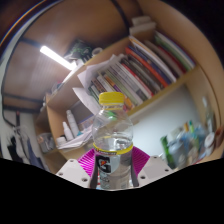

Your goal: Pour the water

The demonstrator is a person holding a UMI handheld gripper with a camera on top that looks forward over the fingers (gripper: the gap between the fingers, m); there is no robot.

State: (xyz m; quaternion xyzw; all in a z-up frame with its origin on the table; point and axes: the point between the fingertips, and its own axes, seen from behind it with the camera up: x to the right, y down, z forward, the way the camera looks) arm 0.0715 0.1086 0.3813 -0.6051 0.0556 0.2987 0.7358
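Bottle clamped upright between gripper pads.

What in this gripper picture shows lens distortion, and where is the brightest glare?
Gripper view: the bookshelf bows and tilts steeply, a wide-angle effect. The brightest glare is the ceiling strip light. The clear bottle with its yellow cap stands sharp and upright between the gripper fingers, pink pads at either side. Things at the far right look soft.
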